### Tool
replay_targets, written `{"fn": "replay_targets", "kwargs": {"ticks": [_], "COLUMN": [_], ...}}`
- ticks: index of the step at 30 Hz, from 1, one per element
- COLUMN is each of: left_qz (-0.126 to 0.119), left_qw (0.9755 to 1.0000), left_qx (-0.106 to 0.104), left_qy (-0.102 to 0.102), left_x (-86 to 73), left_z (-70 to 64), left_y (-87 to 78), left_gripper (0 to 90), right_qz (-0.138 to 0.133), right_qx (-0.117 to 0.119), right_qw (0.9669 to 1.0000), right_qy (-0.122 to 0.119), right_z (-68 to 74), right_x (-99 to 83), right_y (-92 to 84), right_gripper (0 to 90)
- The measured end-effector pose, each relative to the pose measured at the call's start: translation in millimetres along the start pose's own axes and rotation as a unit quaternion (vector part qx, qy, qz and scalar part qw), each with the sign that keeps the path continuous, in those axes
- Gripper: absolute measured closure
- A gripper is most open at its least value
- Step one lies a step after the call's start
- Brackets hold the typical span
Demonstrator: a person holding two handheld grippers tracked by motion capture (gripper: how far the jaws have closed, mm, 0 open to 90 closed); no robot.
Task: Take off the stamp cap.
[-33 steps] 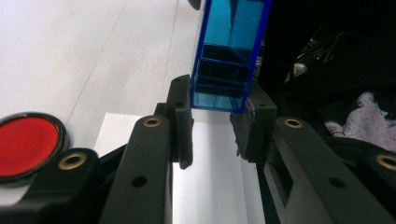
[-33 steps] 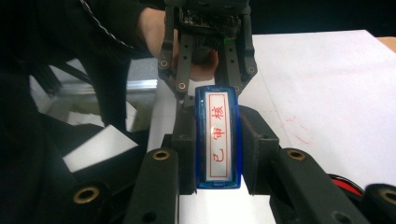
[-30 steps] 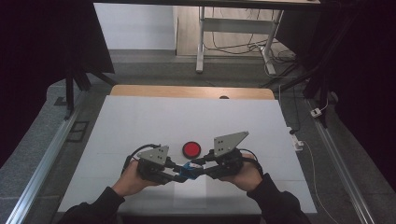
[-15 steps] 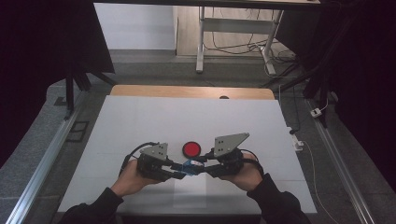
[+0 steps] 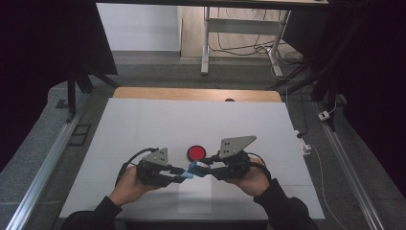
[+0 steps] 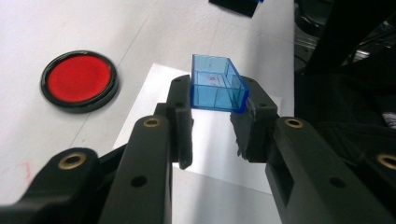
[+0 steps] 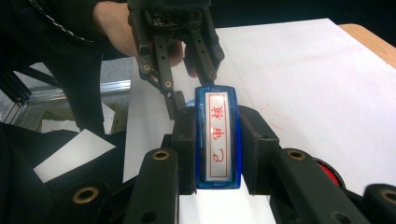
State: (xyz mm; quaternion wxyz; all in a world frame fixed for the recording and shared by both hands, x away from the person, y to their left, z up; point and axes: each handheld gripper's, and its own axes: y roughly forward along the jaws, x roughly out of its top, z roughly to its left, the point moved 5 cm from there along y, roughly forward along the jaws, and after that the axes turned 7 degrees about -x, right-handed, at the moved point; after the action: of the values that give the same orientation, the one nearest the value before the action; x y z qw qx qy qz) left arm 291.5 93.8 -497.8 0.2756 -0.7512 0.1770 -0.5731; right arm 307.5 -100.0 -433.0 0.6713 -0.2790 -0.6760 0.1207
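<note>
Two hand-held grippers are meeting tip to tip over the near middle of the white table (image 5: 143, 120), above a white paper sheet (image 5: 195, 194) lying at the table's near edge. The left gripper (image 6: 212, 100) is clenching a clear blue stamp cap (image 6: 217, 84), an open-sided little box, between its black pads, holding it clear of the sheet. The right gripper (image 7: 218, 144) is gripping a blue stamp (image 7: 218, 140) by its long sides, its white label with red characters facing up toward the camera. In the high view the two blue pieces are sitting together between the jaw tips, at about six o'clock from a round red ink pad (image 5: 196, 153) in its black rim, which is resting on the table just beyond the grippers. Whether cap and stamp are touching cannot be told. From the left gripper view, the ink pad is lying at ten o'clock from the cap, well apart from it. The person's hands are wrapping each tool from below.
</note>
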Motion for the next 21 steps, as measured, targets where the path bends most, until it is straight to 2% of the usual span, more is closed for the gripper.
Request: {"fn": "replay_targets", "kwargs": {"ticks": [9,12,17,21], "left_qz": [-0.003,-0.002,-0.006,-0.011], "left_qw": [0.9994,0.9986,0.9976,0.9961], "left_qx": [0.023,0.043,0.061,0.075], "left_qy": [-0.024,-0.031,-0.032,-0.044], "left_x": [-7.2,-9.4,-13.3,-20.1], "left_z": [-2.9,-5.6,-10.1,-12.4], "left_y": [-13.0,-16.5,-22.8,-30.4], "left_gripper": [69.3,69.3,69.3,69.3], "right_qz": [0.003,0.003,0.006,0.005], "right_qx": [-0.013,-0.011,-0.016,-0.021], "right_qw": [0.9998,0.9998,0.9997,0.9996], "right_qy": [0.012,0.013,0.016,0.020], "right_z": [-3.3,-3.5,-4.5,-5.8], "right_x": [-2.0,-2.6,-3.3,-4.2], "right_y": [-0.2,-0.4,-0.1,0.5], "right_gripper": [70.6,70.6,70.6,70.6]}}
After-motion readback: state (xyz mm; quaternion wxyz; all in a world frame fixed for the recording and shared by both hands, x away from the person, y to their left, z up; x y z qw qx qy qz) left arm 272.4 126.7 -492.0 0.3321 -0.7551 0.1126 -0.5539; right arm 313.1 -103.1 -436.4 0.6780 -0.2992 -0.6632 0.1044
